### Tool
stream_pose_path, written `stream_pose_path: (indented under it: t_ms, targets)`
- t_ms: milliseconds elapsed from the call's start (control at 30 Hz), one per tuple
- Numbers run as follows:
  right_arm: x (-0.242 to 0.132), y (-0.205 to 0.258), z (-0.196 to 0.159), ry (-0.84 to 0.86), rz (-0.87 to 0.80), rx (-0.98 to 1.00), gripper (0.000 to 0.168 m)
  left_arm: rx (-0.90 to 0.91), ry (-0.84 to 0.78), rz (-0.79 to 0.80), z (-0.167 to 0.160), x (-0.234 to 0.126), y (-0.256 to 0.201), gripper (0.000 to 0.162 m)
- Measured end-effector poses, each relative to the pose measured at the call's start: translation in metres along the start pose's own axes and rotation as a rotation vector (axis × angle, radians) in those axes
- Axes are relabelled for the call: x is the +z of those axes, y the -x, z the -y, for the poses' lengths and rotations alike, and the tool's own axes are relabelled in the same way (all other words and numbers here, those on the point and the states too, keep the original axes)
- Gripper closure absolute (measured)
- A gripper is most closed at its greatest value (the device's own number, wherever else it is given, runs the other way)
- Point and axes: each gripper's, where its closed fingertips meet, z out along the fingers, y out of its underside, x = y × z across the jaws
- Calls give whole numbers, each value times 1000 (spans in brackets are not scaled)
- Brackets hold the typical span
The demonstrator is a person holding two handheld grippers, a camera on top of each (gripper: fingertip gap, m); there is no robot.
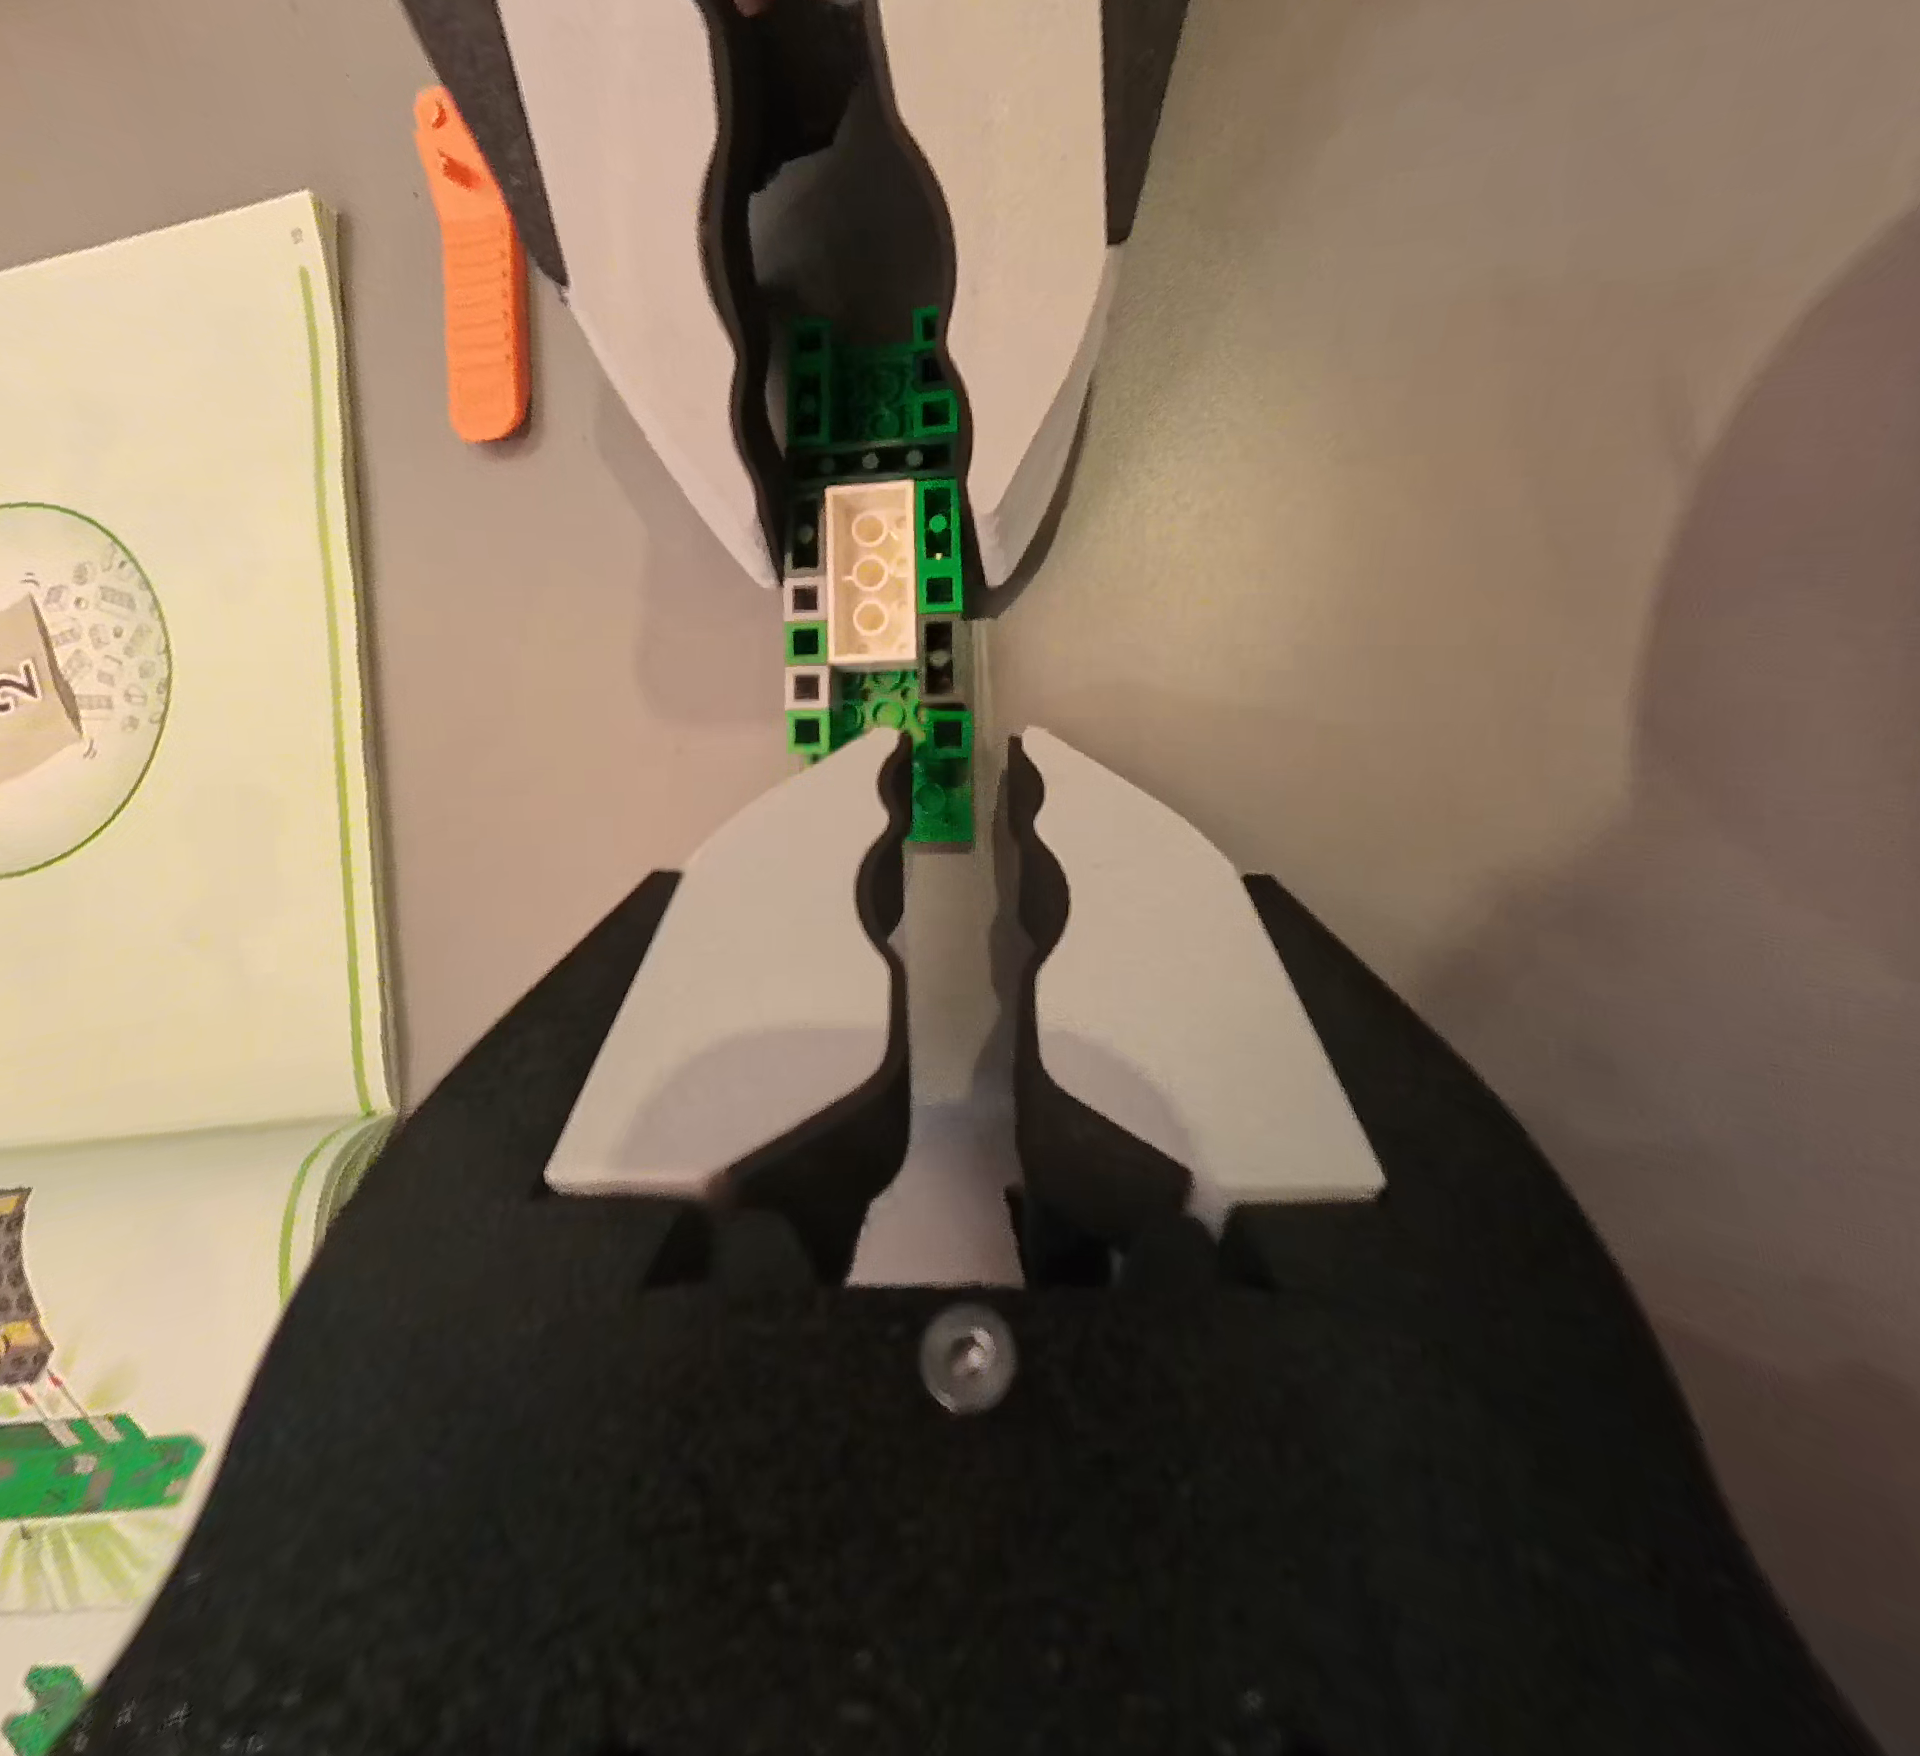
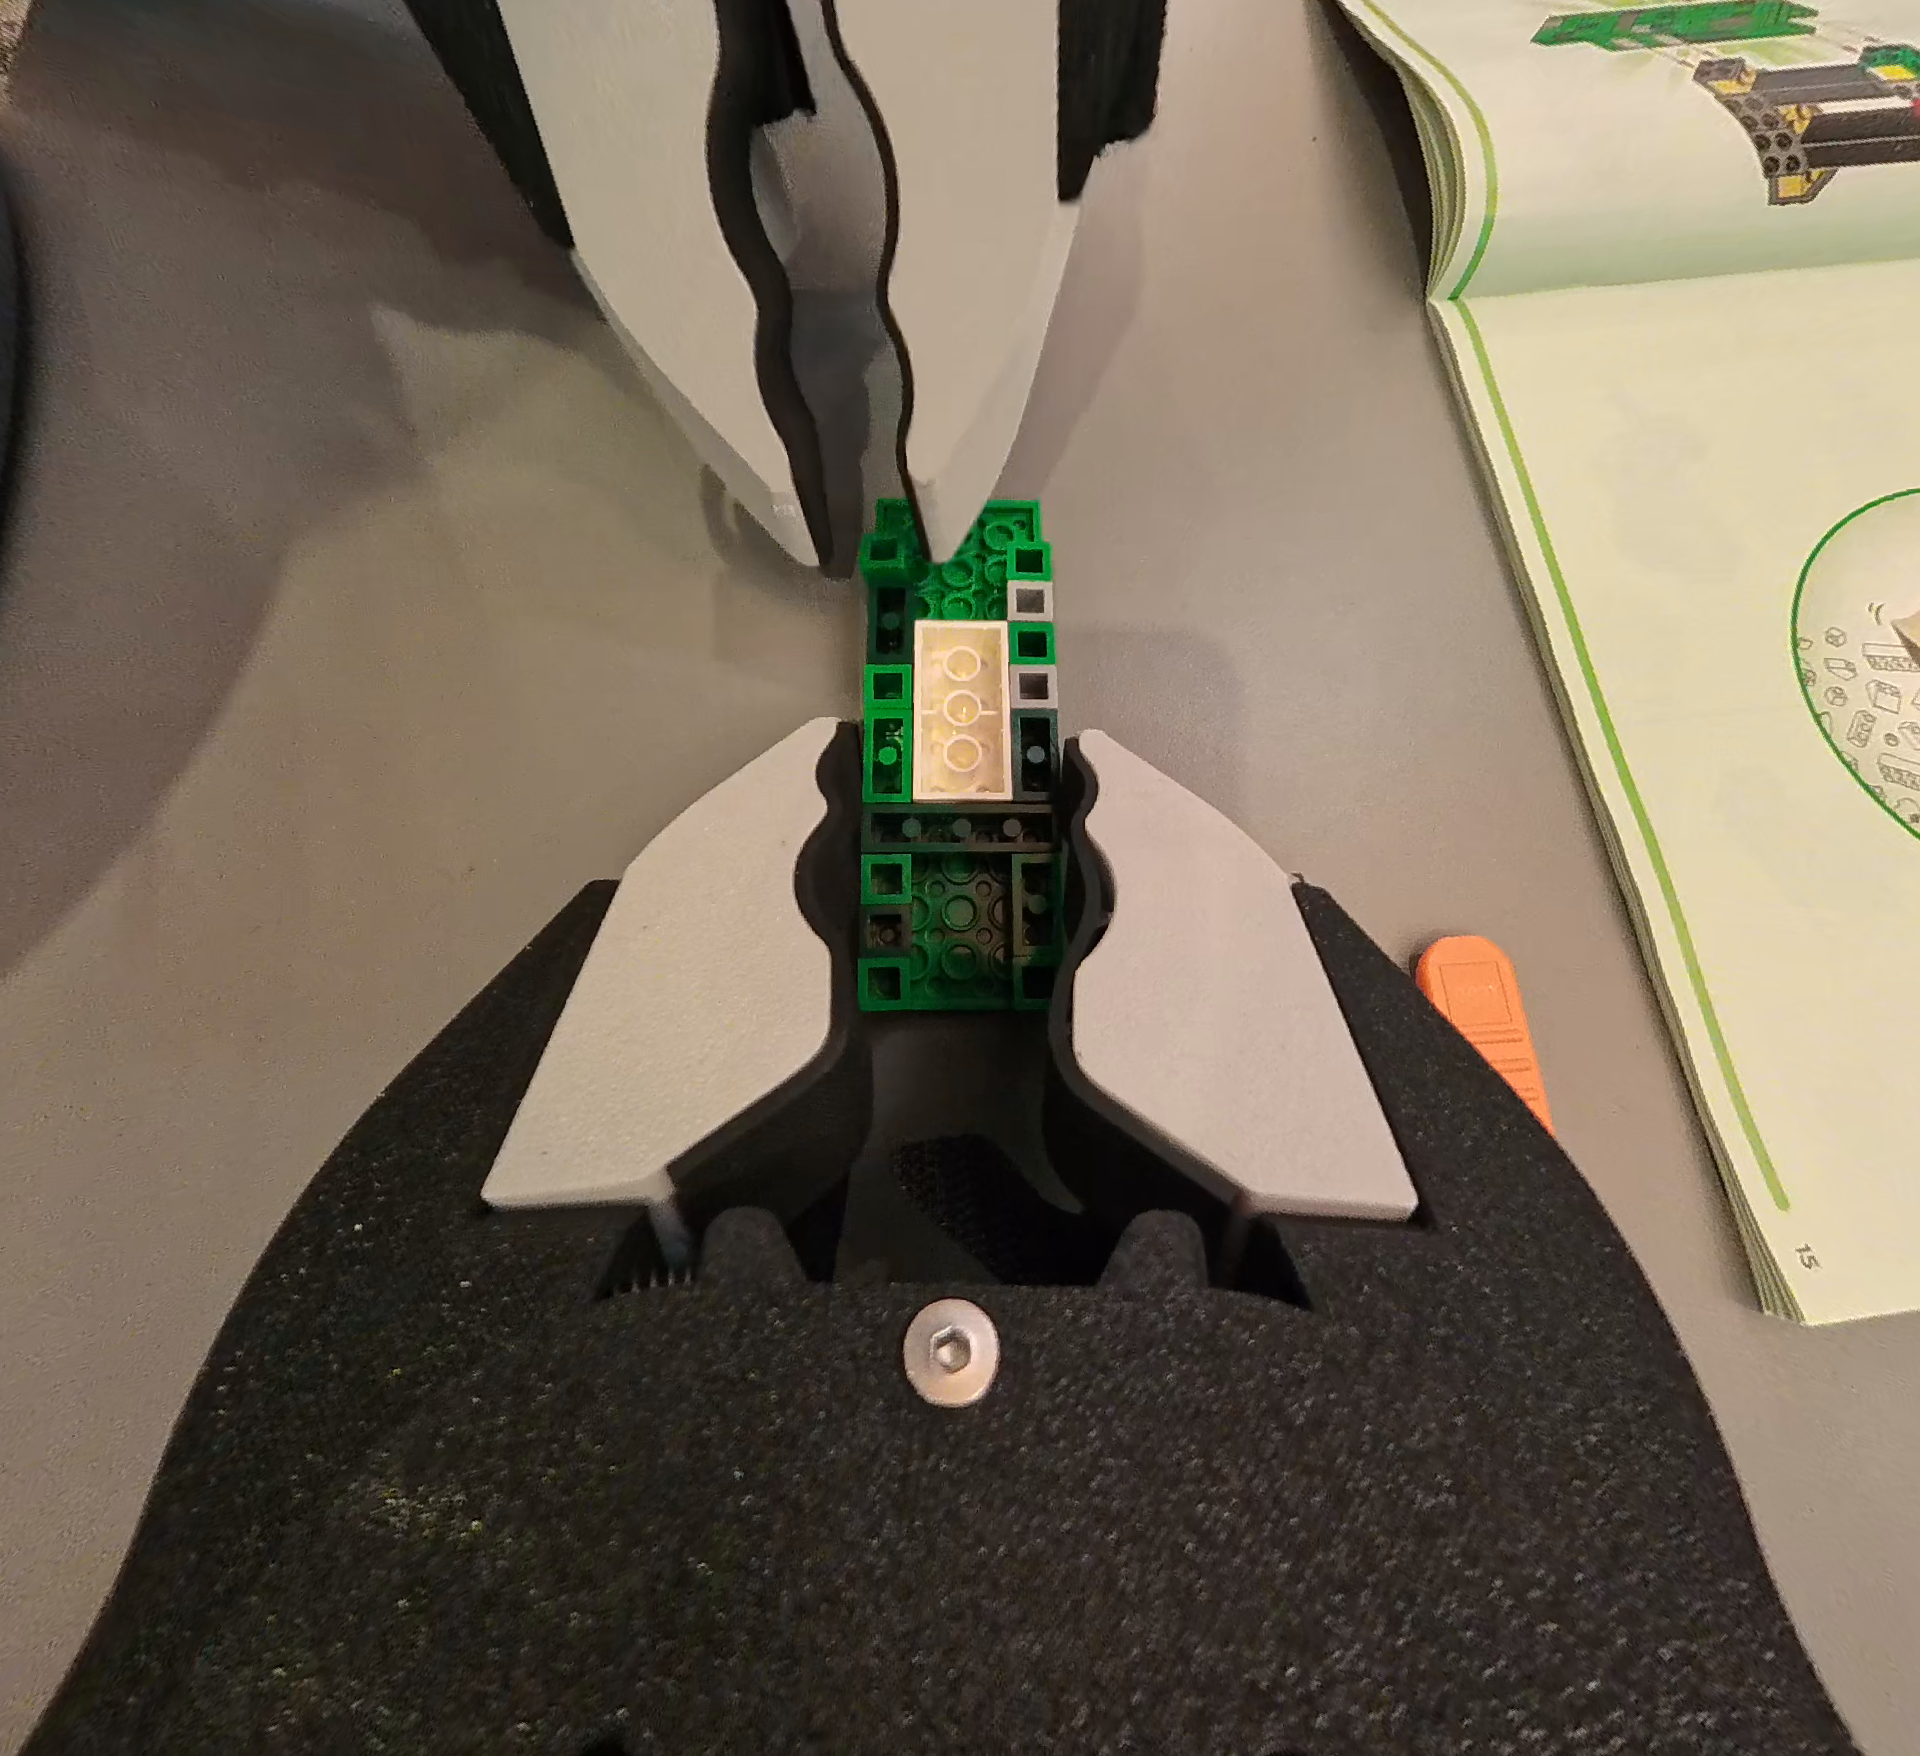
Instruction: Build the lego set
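Note:
A green and black lego assembly [image 1: 940,511] with a white brick [image 1: 871,574] in its middle lies between both grippers just above the grey table; hollow undersides of its bricks face up. My left gripper [image 1: 961,742] is closed narrowly around the assembly's near end strip. My right gripper [image 2: 958,730] is shut on the sides of the assembly [image 2: 961,927], with the white brick [image 2: 961,709] just past its fingertips. In the right wrist view the left gripper [image 2: 883,558] comes in from the top onto the far end.
An open instruction booklet [image 1: 177,667] lies left of the assembly in the left wrist view and on the right in the right wrist view [image 2: 1714,563]. An orange brick separator [image 1: 478,283] lies on the table beside it, also in the right wrist view [image 2: 1486,1020]. My two grippers' fingertips are within a few centimetres of each other.

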Motion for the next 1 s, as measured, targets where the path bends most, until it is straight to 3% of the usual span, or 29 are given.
stream_pose_path:
  t_ms: [133,400,733,1000]
  targets:
    - [0,0,0,0,0,0,132,-44,-49,31,-6,-8,6,144]
    - [0,0,0,-1,2,-1,132,-60,-66,14,-14,-3,15,117]
    - [0,0,0,-4,9,0,132,-41,-24,-94,-11,7,8,123]
    - [0,1,0,-4,7,-8,132,-50,-9,-70,-11,7,10,129]
